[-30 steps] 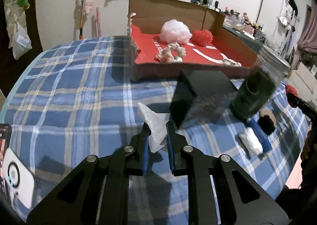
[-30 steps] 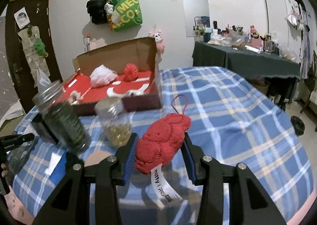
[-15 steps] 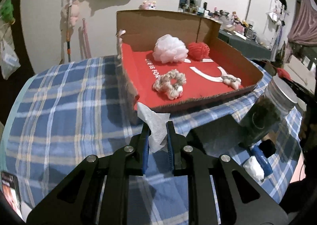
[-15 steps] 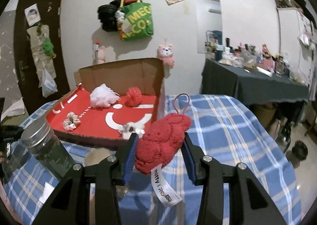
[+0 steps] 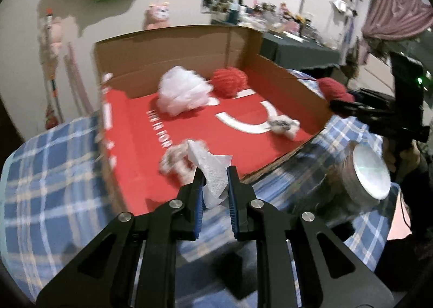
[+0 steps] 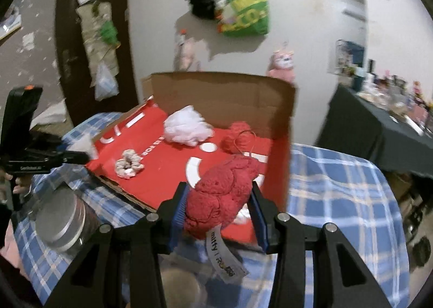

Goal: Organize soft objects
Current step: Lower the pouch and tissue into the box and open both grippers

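Note:
My left gripper is shut on a crumpled white tissue, held just over the near edge of the cardboard box with its red floor. My right gripper is shut on a red knitted soft toy with a white tag, at the box's near right corner. Inside the box lie a white mesh pouf, a red yarn ball, a pale scrunchie and a small grey-white knot. In the left wrist view the right gripper with the red toy shows at the right.
The box stands on a blue plaid bed cover. A glass jar with a metal lid stands near the box's front edge; it also shows as the jar at lower left. A dark cluttered table stands at right.
Both grippers have risen and advanced toward the box, each keeping its load. The jars and black block that stood ahead now lie below or beside the grippers.

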Available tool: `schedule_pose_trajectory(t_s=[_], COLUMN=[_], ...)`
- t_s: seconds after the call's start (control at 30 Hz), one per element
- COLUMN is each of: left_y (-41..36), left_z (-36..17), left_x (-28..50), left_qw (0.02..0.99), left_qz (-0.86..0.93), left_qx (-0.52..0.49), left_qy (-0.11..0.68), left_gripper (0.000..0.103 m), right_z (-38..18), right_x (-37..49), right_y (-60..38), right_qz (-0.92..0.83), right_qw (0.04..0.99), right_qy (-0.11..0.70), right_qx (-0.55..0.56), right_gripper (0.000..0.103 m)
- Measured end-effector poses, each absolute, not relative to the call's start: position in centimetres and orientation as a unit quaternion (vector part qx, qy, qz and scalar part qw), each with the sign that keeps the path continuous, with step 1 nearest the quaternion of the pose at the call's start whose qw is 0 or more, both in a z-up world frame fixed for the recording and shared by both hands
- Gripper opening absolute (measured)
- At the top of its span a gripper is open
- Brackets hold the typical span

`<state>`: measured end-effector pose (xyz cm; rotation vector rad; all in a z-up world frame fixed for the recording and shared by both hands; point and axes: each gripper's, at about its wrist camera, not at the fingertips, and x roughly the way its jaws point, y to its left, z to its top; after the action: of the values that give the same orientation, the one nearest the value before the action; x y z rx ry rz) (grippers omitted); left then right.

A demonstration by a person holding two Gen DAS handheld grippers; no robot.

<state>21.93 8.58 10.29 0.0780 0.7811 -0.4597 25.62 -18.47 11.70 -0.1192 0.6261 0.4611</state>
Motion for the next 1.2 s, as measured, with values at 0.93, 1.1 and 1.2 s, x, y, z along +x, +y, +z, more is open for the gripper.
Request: schedule_pose_trajectory(t_s=[0.93,1.1,1.2], left_y=[-1.5,-1.4,-1.3], left_z=[4.9,4.7,4.7], left_x=[33.7,34.1,34.2], left_qw=[0.785,0.782,0.778], left_qz=[-0.285,-0.279,-0.278], left_qx=[0.105,0.107,0.104], left_qy=[0.54,0.547,0.553], left_gripper=[0.015,0.015,0.015], right_z=[5.5,5.0,5.0], right_x=[36.4,36.6,36.9], right_y=[-8.8,-8.6,-8.7], right_qz=[0.322,0.322,0.327], right_qw=[0.762,0.754,0.754], right_qy=[0.52,0.53,0.531], right_qx=[-0.213,-0.214,-0.207], right_gripper=[0.048,0.049,0.049])
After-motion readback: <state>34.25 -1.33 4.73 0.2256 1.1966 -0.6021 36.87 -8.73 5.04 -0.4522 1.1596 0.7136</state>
